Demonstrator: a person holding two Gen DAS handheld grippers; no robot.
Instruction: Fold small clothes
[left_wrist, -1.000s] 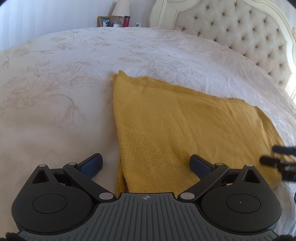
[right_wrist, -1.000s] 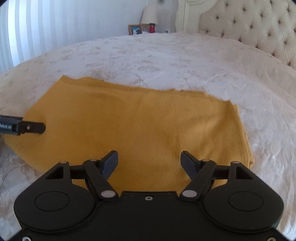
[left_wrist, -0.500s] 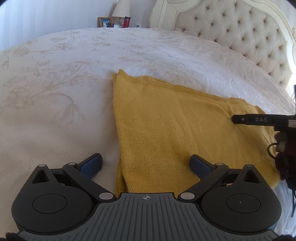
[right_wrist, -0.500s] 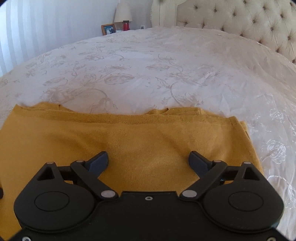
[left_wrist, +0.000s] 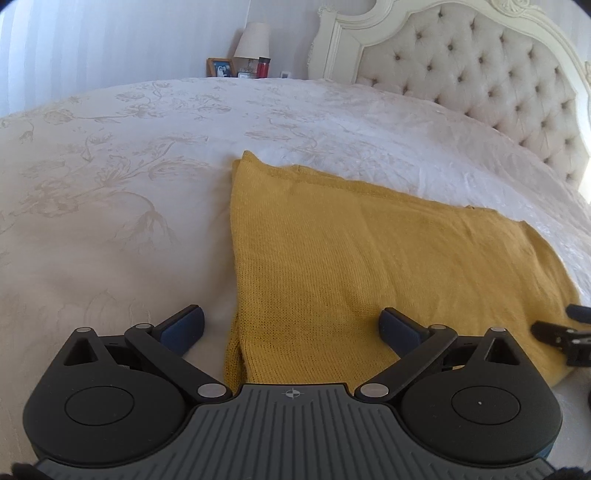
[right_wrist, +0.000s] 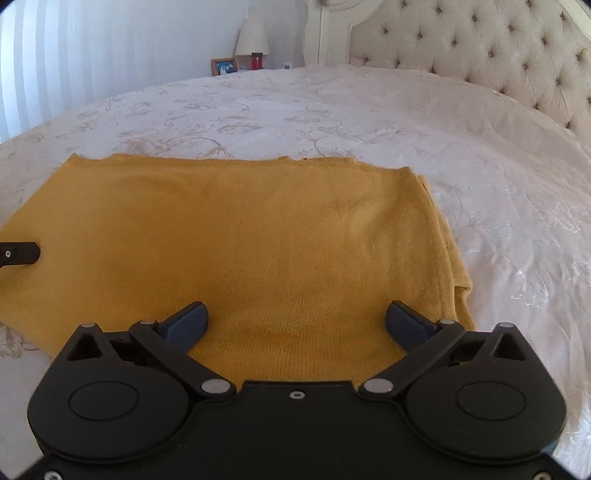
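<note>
Lighting: soft daylight, bright; glare patch at headboard (left_wrist: 585, 173) right edge. Shadows faint. Focus sharp throughout. Strong fisheye bowing; dark vignette in corners, both wrist views.

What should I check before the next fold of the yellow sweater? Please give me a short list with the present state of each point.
1. Yellow sweater lies flat on the bed cover: ok.
2. Left gripper open, nothing between its fingers: ok.
3. Right gripper open over the sweater; its jaws have just been opening and hold no cloth: ok.
4. Sweater's near left corner sits between the left gripper's fingers, ready to grasp: ok.
5. Layers at the sweater's right edge are aligned: not ok, a lower layer sticks out.
6. Sleeves tucked inside: cannot tell.
</note>
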